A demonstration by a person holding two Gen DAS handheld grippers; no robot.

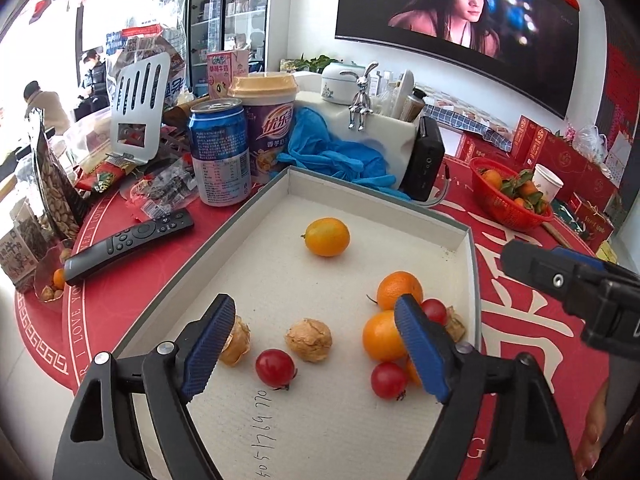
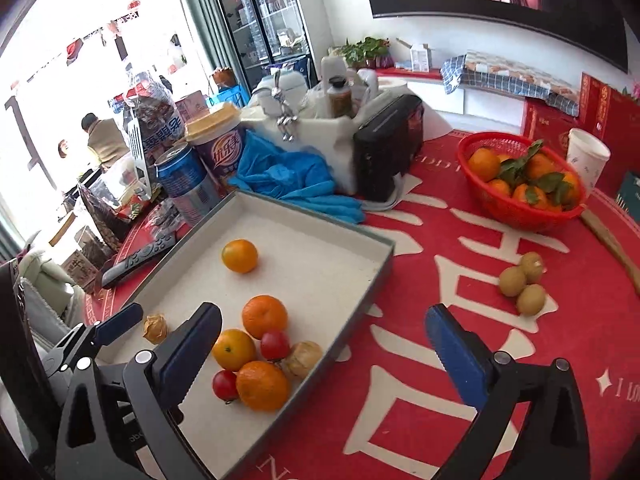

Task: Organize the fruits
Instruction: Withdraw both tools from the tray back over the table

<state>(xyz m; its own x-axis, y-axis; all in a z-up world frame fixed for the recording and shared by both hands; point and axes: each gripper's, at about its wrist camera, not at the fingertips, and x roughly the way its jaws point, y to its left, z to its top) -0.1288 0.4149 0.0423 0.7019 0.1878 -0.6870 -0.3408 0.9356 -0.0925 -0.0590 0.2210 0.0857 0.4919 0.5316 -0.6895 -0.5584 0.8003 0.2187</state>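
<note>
Fruits: oranges, cherry tomatoes and papery husked fruits are seen loose in the tray.
Left gripper: fingers spread, nothing held.
Right gripper: fingers spread, nothing held.

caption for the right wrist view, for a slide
Open right gripper over the tray edge, oranges and cherry tomatoes inside, three kiwis on the red tablecloth.

The shallow box holds four orange citrus fruits, three cherry tomatoes and three papery husked groundcherries. Three small kiwis lie on the red cloth. One red basket holds tangerines, too overlapped to count. One blue can, one purple cup, one remote.
</note>
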